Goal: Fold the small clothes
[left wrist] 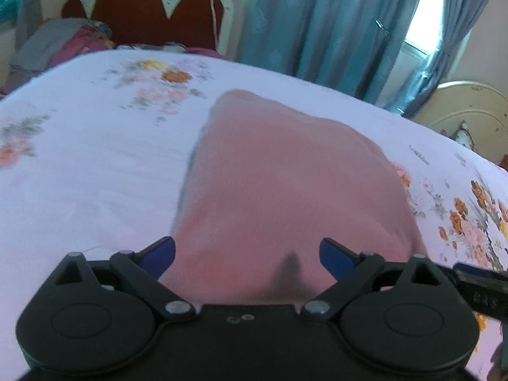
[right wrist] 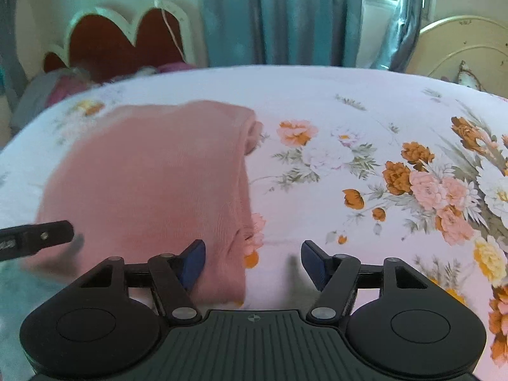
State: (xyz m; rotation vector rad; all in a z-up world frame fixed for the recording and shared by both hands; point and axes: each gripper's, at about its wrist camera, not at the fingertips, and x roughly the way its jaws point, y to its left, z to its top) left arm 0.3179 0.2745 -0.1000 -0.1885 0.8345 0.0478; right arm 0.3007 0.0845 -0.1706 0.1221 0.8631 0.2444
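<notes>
A pink ribbed garment (left wrist: 285, 184) lies folded into a rough rectangle on the floral bed sheet (left wrist: 79, 174). My left gripper (left wrist: 247, 257) is open and empty, hovering over the garment's near edge. In the right wrist view the garment (right wrist: 152, 181) lies to the left, its right edge running down toward me. My right gripper (right wrist: 253, 262) is open and empty above that near right edge, its left fingertip (right wrist: 193, 262) over the cloth. The left gripper's side (right wrist: 35, 238) shows at the far left of that view.
A red headboard with white scalloped trim (left wrist: 143, 9) stands at the bed's far end, with piled clothes (left wrist: 63, 44) below it. Teal curtains (left wrist: 317, 22) hang behind the bed. A cream furniture panel (right wrist: 460, 50) stands at the right. Printed flowers (right wrist: 428, 184) cover the sheet's right side.
</notes>
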